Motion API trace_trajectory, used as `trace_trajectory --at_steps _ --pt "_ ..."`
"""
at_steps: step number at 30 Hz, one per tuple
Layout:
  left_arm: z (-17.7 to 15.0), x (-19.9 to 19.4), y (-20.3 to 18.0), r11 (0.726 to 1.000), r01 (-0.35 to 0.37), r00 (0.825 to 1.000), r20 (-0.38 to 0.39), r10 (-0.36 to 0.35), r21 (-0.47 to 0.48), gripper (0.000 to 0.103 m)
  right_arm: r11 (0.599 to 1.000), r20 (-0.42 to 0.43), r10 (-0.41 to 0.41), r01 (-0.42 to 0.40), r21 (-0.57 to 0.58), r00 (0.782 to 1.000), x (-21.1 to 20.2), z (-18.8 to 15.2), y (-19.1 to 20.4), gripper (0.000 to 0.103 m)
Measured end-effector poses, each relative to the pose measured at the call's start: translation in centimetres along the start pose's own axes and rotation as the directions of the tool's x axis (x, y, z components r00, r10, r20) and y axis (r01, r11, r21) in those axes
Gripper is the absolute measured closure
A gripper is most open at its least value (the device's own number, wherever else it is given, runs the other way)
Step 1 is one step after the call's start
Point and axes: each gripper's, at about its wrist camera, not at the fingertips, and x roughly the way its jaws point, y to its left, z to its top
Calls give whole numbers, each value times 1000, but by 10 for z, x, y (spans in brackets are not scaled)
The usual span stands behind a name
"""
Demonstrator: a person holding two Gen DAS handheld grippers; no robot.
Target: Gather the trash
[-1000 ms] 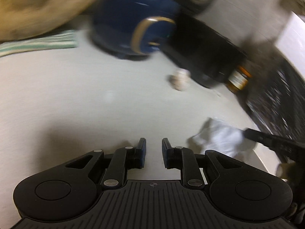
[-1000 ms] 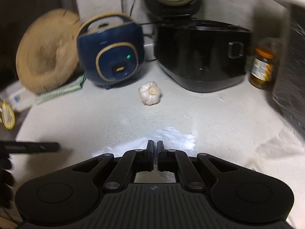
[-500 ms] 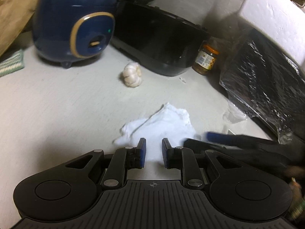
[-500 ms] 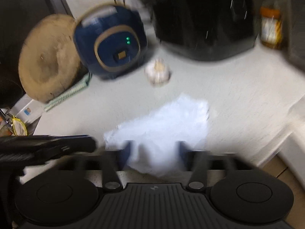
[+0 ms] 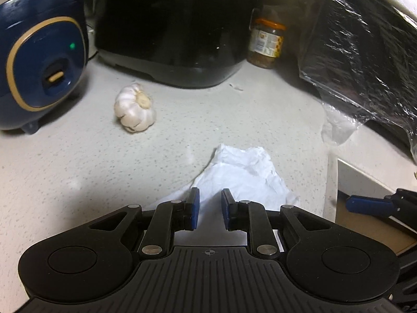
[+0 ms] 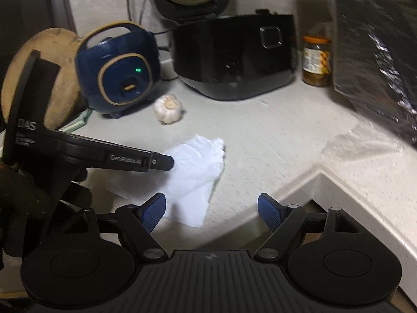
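Note:
A crumpled white tissue [image 5: 242,174] lies flat on the speckled counter near its front edge; it also shows in the right wrist view [image 6: 195,174]. My left gripper [image 5: 210,211] hovers right over the tissue's near part, fingers a narrow gap apart with tissue seen between them, not pinched. In the right wrist view the left gripper's fingers [image 6: 159,162] reach the tissue's left edge. My right gripper [image 6: 211,208] is wide open, just before the tissue's near corner, and holds nothing. Its blue fingertip [image 5: 365,204] shows at the right in the left wrist view.
A garlic bulb [image 5: 135,109] lies behind the tissue. A blue rice cooker [image 6: 122,73], a black cooker [image 6: 234,54] and a jar [image 6: 316,60] stand at the back. A plastic-wrapped black box [image 5: 365,52] is on the right. The counter edge [image 6: 299,182] steps down at right.
My right gripper opened from shut, let the tissue fall to the counter and drew back. My left gripper swung right and forward until it came over the tissue.

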Motion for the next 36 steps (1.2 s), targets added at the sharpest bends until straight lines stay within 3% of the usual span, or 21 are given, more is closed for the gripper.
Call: trace_trajectory --at_steps 3,7,8,12,16,18,23,27,29,31,36 --pt "-2 -2 1 1000 12 1000 0 -12 -3 82 1000 -12 -3 3 10 1000 4 -3 -3 27" --pt "-3 -4 12 994 97 995 -15 -98 -47 81 996 -28 -12 10 -91 1000 12 -3 11 70" --pt "-5 -5 15 990 131 991 -22 -132 -61 81 994 -46 -3 -2 -107 999 17 -3 15 73" --pt "-13 -11 26 961 250 965 -56 -258 -120 81 992 -43 6 -12 -126 999 27 1 21 73" --pt "-25 -20 18 959 280 958 -58 -282 -37 82 997 -58 54 -57 -47 997 38 13 10 73" --pt "-29 -24 9 963 268 962 -53 -266 19 82 996 -68 88 -88 4 994 43 17 3 73" --pt "-32 -28 -22 972 157 987 -55 -149 178 81 979 -79 165 -154 130 983 48 24 -15 73" --pt "-34 -27 -50 954 49 998 -48 -36 296 81 984 -89 140 -129 120 986 48 26 -15 71" --pt "-31 -25 -53 959 30 998 -56 -14 283 81 987 -82 110 -100 123 991 43 26 -15 50" --pt "-28 -22 -51 968 35 998 -59 -21 249 81 992 -49 70 -64 112 996 34 25 -16 41" --pt "-30 -24 -52 969 29 999 -51 -17 247 81 996 -11 -1 2 87 1000 23 24 -20 35"
